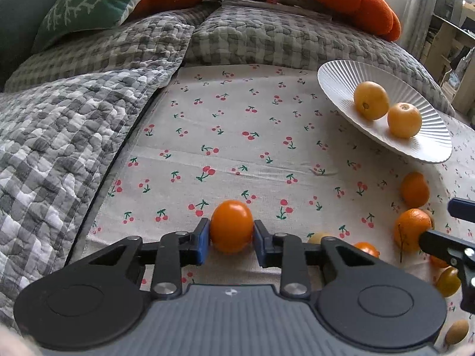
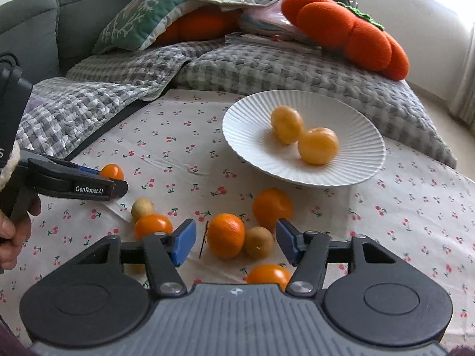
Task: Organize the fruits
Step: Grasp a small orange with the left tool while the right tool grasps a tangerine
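My left gripper (image 1: 232,234) is closed on a smooth orange fruit (image 1: 232,230), its blue pads pressing both sides, low in the centre of the left wrist view, just above the cherry-print cloth (image 1: 237,136) that covers the counter. In the right wrist view I see that same gripper at the left edge, held by a hand (image 2: 13,231).

My right gripper (image 2: 236,241) stands partly open and holds nothing. Between its fingers, at the lower centre of that frame, lie a mandarin (image 2: 225,235) and a small brownish fruit (image 2: 259,242) touching each other; whether the pads touch either one I can't quite tell, though gaps seem to show on both sides. More orange fruits lie scattered close around them.

The white ribbed plate (image 2: 356,154) sits at the centre right of the frame, on the cloth, with two yellow fruits (image 2: 317,146) touching each other on it.
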`<state>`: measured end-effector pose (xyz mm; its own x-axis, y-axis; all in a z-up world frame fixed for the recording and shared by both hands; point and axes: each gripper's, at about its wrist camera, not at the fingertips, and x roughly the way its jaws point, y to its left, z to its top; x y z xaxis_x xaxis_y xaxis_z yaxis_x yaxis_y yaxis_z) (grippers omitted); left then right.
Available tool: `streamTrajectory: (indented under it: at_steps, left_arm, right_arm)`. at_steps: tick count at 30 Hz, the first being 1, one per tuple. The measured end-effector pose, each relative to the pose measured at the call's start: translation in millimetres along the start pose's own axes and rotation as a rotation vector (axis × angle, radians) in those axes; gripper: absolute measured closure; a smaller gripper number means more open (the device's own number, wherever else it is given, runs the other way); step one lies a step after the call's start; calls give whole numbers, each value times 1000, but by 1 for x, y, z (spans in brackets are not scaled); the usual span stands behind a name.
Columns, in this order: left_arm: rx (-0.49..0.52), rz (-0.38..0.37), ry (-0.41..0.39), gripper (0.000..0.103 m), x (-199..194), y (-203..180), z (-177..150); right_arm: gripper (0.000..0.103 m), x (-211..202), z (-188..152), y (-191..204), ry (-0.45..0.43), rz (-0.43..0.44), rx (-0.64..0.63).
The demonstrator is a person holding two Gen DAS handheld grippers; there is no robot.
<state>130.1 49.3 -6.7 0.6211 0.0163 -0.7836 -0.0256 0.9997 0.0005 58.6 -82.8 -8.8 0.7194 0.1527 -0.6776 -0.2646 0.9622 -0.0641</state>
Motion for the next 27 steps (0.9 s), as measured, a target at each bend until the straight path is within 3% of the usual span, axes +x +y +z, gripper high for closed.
streamTrajectory:
  at_steps: [9, 11, 27]
  left_arm:
    - [29, 12, -4, 84, 1, -3, 0]
    - [32, 11, -4, 84, 1, -2, 0]
    - [25, -25, -14, 84, -8, -3, 2]
  right_arm:
    - [63, 14, 0, 9, 9, -9, -54]
    - [76, 14, 1, 10, 8, -10, -60]
    - [77, 1, 8, 5, 4, 47, 3]
